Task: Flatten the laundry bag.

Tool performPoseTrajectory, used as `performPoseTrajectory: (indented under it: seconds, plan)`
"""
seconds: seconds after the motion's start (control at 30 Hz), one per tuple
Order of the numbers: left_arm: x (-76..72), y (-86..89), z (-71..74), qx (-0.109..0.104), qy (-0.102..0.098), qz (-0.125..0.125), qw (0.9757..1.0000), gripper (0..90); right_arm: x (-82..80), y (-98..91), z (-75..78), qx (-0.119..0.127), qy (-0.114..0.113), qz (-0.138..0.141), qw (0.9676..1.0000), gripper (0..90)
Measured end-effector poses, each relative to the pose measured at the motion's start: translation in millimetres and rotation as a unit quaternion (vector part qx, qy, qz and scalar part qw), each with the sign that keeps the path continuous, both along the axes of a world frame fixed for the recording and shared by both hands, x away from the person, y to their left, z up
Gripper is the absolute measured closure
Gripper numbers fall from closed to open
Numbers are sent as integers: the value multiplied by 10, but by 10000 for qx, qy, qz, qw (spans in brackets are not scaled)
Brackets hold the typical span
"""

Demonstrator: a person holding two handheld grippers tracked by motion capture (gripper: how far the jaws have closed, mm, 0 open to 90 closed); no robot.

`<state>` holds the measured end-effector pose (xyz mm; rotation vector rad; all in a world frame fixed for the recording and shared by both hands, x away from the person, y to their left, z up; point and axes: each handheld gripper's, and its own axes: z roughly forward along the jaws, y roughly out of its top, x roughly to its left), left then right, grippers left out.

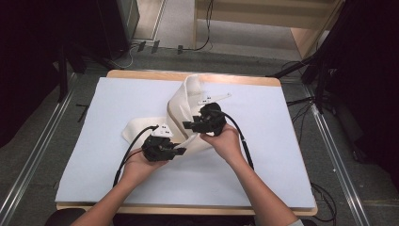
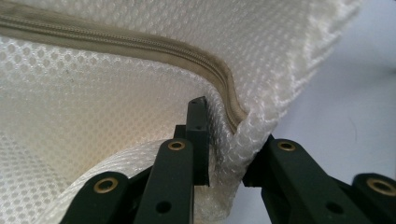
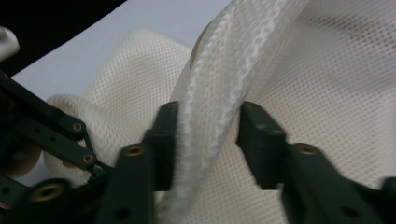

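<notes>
Mesh bag (image 1: 181, 106), cream-white and crumpled, lies near the middle of my table (image 1: 94, 141) on the pale blue mat, one end reaching toward the far edge and another fold trailing off to the left. My left gripper (image 1: 179, 151) sits at the near-left part of the fabric, and in the left gripper view (image 2: 224, 154) its jaws are clamped on a corner of the mesh, right where the tan zipper (image 2: 140, 46) bends down along the seam (the fabric bulges out between the black pads). My right gripper (image 1: 187, 125) is just beside it, a little farther and to the right, pointing left across the bag. In the right gripper view (image 3: 208, 144) its jaws stand apart with a thick rolled edge of the mesh running up between them; the fabric seems to brush the left pad, but I cannot tell whether it is really pinched. The left gripper's black linkage shows at that view's left edge.
</notes>
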<state>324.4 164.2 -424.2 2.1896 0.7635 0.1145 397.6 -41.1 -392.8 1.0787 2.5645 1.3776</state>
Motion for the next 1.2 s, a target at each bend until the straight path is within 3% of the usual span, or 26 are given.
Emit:
performPoseTrajectory:
  seconds: [0.03, 0.07, 0.1, 0.23, 0.47, 0.53, 0.63, 0.67, 0.77, 0.8, 1.0, 1.1, 1.2]
  plan:
    - [0, 0, 0, 0, 0, 0, 10000, 772, 3, 8, -19, -33, 17, 75, 10000, 781]
    - [-1, 17, 12, -4, 38, 23, 10000, 772, 3, 8, -19, -33, 17, 75, 10000, 781]
    - [-4, 55, 38, -79, 139, 50, 9999, 738, 1, 9, -41, -105, 42, 162, 9998, 836]
    - [-27, 140, 132, -135, 208, 98, 9996, 692, -5, -13, -48, -63, 125, 186, 9997, 847]
    - [-84, 418, 383, -420, 335, 91, 9985, 551, -31, -61, -5, -66, 42, 182, 9998, 843]
    - [-89, 495, 443, -379, 227, 178, 9989, 508, -53, -83, 10, -61, 18, 197, 9998, 842]
    - [-25, 733, 554, -531, 203, 483, 9972, 492, -89, -114, 29, -55, -7, 200, 9998, 841]
    - [-25, 733, 554, -531, 203, 483, 9972, 492, -89, -114, 29, -55, -7, 200, 9998, 841]
    - [113, 918, 567, -413, 120, 789, 9960, 484, -141, -169, 55, -5, 21, 195, 9998, 841]
    - [163, 947, 554, -410, 174, 842, 9955, 477, -153, -183, 59, -9, -18, 218, 9998, 841]
    - [401, 1039, 436, -225, 284, 998, 9943, 422, -222, -218, 71, -13, -27, 232, 9997, 838]
    - [632, 1130, 302, -91, 339, 1151, 9927, 420, -295, -272, 76, -7, -38, 211, 9998, 835]
    - [766, 1146, 253, -60, 314, 1200, 9923, 411, -335, -317, 71, 7, -35, 186, 9998, 833]
